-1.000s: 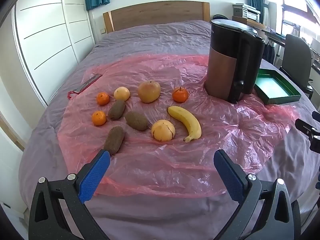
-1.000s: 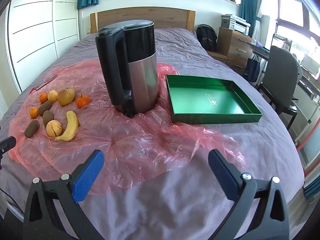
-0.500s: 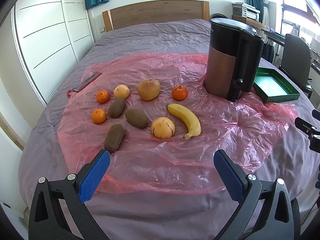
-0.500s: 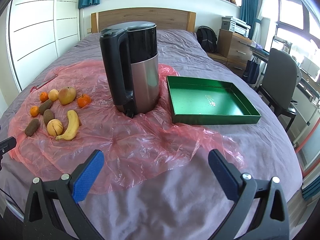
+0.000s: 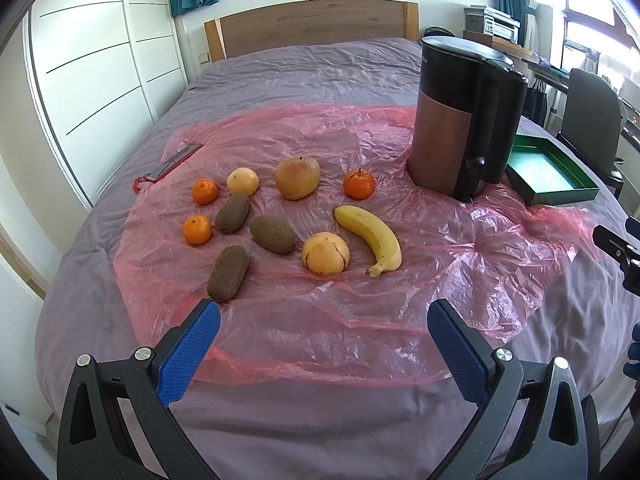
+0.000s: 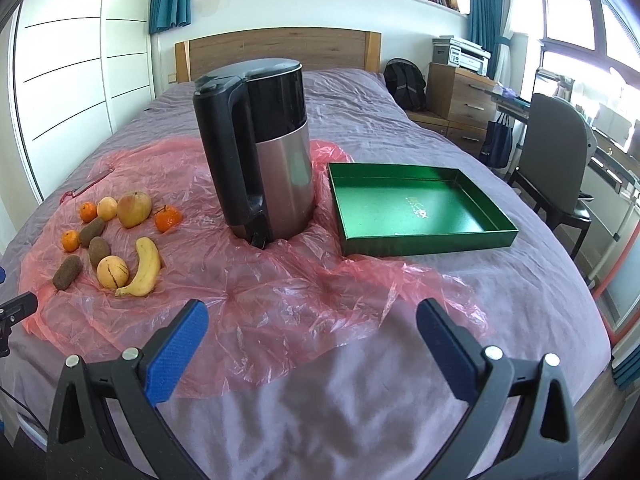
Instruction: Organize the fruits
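Both tools are held wide apart with nothing between the blue pads: the left tool (image 5: 324,334) is parked low over the near edge of the pink plastic sheet (image 5: 360,280), and the right tool (image 6: 312,330) is hovered above the sheet's crumpled right corner and the purple bed cover (image 6: 360,400). All the fruit is laid out on the left part of the sheet, nothing gripped. A banana (image 5: 370,236) is seen lying with its stem toward the camera, just beside a round yellow fruit with a cracked skin (image 5: 325,253). Three fuzzy brown fruits are scattered left of that: one nearest the left tool (image 5: 227,273), one in the middle (image 5: 273,234), and one further back (image 5: 232,213). Three small oranges are there too, two at the far left (image 5: 197,229) (image 5: 204,191) and one (image 5: 359,184) behind the banana. A pale yellow round fruit (image 5: 242,181) and a big apple-like fruit (image 5: 297,177) are sat in the back row. A tall black and metal kettle (image 6: 260,152) is stood upright on the sheet, between the fruit and a green tray (image 6: 420,232), which is resting empty on the bed just right of the kettle. A flat red-handled thing (image 5: 170,167) is left at the sheet's far left edge; what it is can't be told.
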Motion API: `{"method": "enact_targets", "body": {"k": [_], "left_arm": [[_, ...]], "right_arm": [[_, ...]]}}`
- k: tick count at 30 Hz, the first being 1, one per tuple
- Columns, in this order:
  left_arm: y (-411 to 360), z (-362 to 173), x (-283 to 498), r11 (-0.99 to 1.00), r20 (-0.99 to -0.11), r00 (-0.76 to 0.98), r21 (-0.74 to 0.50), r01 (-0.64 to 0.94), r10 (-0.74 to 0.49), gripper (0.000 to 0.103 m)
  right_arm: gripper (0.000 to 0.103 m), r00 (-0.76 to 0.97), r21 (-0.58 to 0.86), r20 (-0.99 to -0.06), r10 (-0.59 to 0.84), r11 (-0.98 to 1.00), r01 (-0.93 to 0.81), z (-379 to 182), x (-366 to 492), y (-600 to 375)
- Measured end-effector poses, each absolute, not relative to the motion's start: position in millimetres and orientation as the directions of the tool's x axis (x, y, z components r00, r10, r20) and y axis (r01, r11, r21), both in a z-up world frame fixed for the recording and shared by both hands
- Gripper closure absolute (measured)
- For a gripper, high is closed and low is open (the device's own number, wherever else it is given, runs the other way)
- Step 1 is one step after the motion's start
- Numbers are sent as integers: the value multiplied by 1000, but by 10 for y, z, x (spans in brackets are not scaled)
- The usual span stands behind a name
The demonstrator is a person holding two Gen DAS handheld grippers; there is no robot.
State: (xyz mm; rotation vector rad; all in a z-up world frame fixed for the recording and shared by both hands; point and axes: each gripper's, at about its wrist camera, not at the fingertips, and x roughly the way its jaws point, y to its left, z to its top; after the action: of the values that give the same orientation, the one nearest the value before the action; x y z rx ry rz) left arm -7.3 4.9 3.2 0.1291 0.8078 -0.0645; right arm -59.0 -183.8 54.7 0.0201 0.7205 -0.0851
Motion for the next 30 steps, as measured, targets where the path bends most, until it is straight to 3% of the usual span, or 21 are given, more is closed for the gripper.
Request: {"method": "enact_targets", "body": {"k": [30], "left_arm": [[135, -55, 45, 990, -770, 637, 48, 133, -48, 1]], "right_arm": [[0, 718, -14, -691, -83, 995, 102, 451, -543, -1790]]}}
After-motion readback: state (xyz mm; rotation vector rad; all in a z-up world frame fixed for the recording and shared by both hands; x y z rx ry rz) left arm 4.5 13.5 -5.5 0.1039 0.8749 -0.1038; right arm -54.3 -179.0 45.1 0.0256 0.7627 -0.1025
